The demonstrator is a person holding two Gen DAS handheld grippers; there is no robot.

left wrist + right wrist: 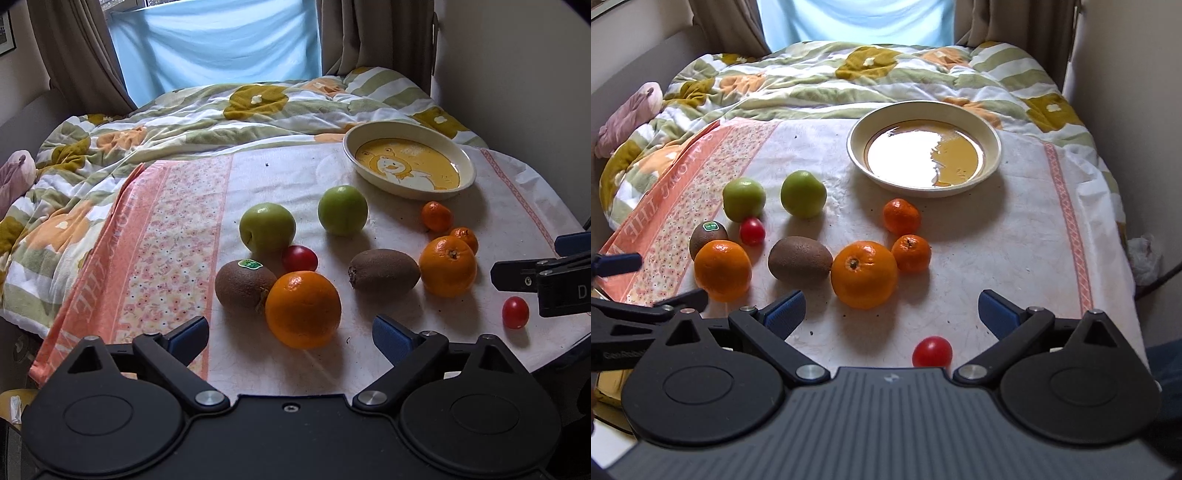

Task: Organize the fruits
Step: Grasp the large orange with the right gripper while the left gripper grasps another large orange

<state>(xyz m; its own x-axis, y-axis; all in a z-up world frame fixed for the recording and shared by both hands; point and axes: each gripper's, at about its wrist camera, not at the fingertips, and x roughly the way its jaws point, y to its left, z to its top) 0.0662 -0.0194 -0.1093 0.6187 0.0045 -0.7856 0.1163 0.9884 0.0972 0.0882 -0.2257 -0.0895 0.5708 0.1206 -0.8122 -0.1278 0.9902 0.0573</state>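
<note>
- Left wrist view: left gripper (290, 334), jaws spread wide, nothing between the blue pads.
- Straight ahead of it, just beyond the jaw gap: large round orange (303, 309), touching a brown fuzzy kiwi with a green sticker (245, 284) on its left side.
- Further ahead: small red cherry tomato (299, 258), two round green apples (267, 228) (342, 210), second brown kiwi (384, 274) ahead and right.
- Far ahead and right: shallow cream ceramic dish with a yellow bear print (408, 162), holding no fruit.
- Right of the jaws: second large orange (447, 266), two small mandarins beyond it, and the right gripper's black finger entering at the frame edge.
- Right wrist view: right gripper (890, 314), jaws likewise apart and gripping nothing.
- Just inside its jaw gap, close to the body: lone red cherry tomato (932, 352). Ahead and slightly left: the second large orange, touching the second kiwi.
- All fruit lies loose on the white cloth with pink floral border (1015, 236).
- Step judged: approach, no fruit yet sorted.
- Next move calls for: each gripper lowered around its nearest fruit, closed gently, then carried to the dish.
</note>
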